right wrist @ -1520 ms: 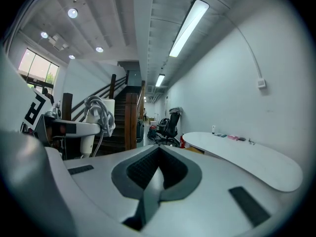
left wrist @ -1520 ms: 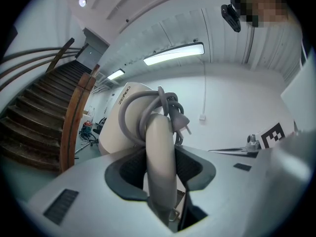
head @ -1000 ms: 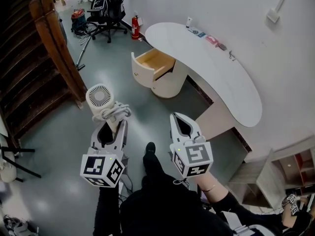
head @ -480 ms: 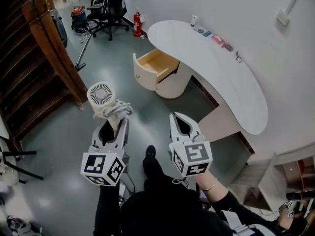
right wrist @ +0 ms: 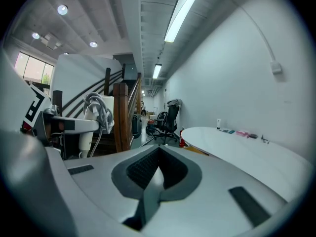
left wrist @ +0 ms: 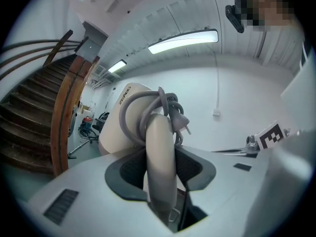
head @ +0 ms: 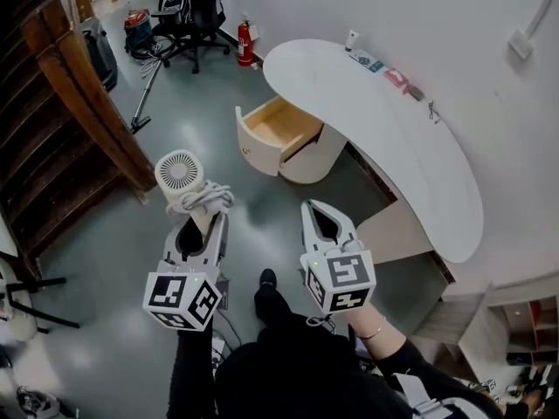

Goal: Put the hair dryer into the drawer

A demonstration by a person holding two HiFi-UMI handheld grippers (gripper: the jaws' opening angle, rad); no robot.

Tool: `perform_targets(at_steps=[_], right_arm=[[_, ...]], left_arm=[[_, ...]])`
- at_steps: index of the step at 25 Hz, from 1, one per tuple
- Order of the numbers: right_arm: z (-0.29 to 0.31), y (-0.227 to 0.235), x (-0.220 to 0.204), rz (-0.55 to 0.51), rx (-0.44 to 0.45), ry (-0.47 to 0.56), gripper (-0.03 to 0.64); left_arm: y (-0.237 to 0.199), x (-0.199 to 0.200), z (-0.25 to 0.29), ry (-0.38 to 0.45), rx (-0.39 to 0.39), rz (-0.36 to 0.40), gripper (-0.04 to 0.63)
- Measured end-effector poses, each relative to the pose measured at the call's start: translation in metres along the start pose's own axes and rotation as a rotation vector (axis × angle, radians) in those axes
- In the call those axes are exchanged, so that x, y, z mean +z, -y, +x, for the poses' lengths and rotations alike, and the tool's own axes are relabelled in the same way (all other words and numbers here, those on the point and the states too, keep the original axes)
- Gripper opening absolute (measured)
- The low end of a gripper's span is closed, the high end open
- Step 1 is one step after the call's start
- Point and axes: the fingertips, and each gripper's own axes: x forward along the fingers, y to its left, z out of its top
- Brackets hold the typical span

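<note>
White hair dryer (head: 179, 171) pinched in left gripper (head: 199, 223); right gripper (head: 318, 209) pressed together, empty. Mid-carry, seemingly: the open drawer (head: 248, 140), ahead-right, must be reached next.

Overhead, two forward views, shared hair dryer (head: 181, 173)

I'm holding the hair dryer (head: 179, 171) between the jaws of my left gripper (head: 199, 221), with its head sticking out ahead of them. My right gripper (head: 320, 212) is hanging beside it, to the right. The open drawer (head: 281, 122) is lying ahead of both, jutting out under the desk (head: 384, 129). The staircase (head: 52, 120) is rising on the left, and an office chair (head: 196, 11) is standing beyond the drawer.
</note>
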Motion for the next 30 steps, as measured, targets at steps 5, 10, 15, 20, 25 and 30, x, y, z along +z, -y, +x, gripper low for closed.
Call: perform_targets(at_steps=[5, 10, 15, 20, 25, 30], right_arm=[[0.033, 0.018, 0.007, 0.007, 0.002, -0.017, 0.002], [0.067, 0.042, 0.012, 0.017, -0.007, -0.032, 0.002], [0.096, 0.066, 0.011, 0.047, -0.028, -0.045, 0.002], [0.114, 0.081, 0.014, 0.065, -0.050, -0.045, 0.002], [0.121, 0.097, 0.015, 0.075, -0.088, -0.052, 0.002], [0.122, 0.103, 0.008, 0.080, -0.119, -0.074, 0.002]], left_arm=[[-0.012, 0.003, 0.037, -0.017, 0.002, -0.004, 0.166], [-0.021, 0.002, 0.079, -0.038, -0.004, -0.007, 0.166], [-0.031, -0.002, 0.118, -0.065, -0.012, -0.031, 0.166], [-0.038, 0.001, 0.145, -0.084, -0.035, -0.018, 0.166], [-0.038, 0.003, 0.173, -0.083, -0.071, -0.013, 0.166], [-0.038, 0.000, 0.188, -0.100, -0.105, -0.010, 0.166]])
